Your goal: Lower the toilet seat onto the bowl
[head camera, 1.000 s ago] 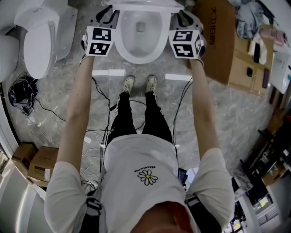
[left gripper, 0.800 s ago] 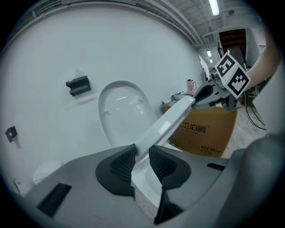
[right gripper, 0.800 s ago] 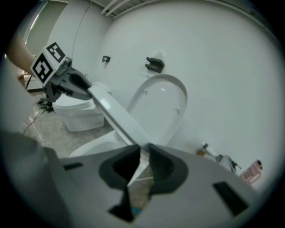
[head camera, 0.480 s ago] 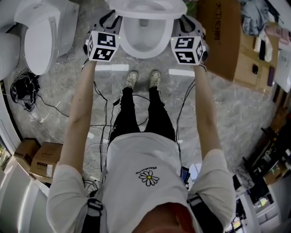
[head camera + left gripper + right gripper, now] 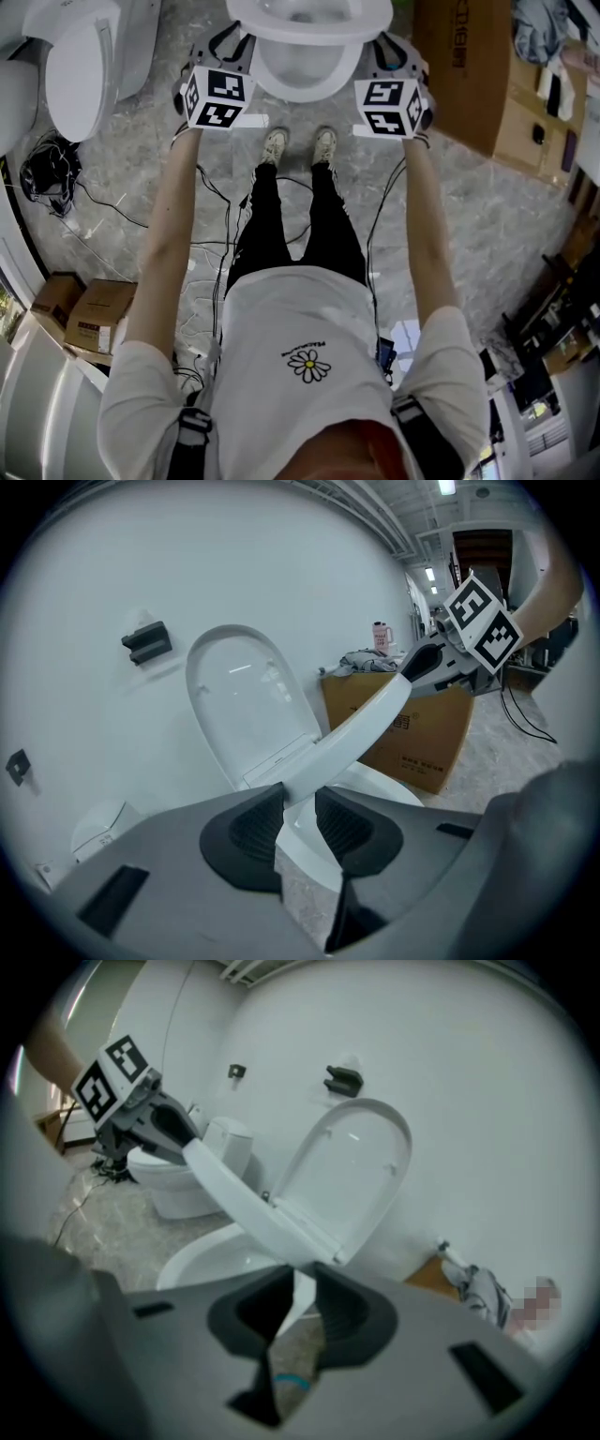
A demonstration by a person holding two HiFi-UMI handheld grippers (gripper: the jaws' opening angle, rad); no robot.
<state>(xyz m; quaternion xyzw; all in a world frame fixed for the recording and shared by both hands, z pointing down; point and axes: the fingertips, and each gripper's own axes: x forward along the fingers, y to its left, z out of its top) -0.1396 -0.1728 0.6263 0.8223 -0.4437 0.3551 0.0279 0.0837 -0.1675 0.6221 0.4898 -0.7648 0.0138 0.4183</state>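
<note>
At the far end of the floor, against the white wall, the toilet seat (image 5: 375, 714) is held tilted above the bowl (image 5: 309, 82). It is hinged at the foot of the upright lid (image 5: 248, 705), and its near edge is raised clear of the rim. It is taken on both sides at once, the left gripper (image 5: 298, 806) on its left rim and the right gripper (image 5: 300, 1288) on its right rim, so neither hand is nearer. Each rim is pinched between the tips of the fingers (image 5: 253, 825). These have just been opening on both sides, yet the seat is seen pressed between the pads. The seat's long axis runs from the hinge toward the person, and its width is spanned by the two grippers. The bowl lies below the fingers, so a matched, level descent about the far hinge is judged to be called for. With an uneven drop the seat could be twisted or let slip.
</note>
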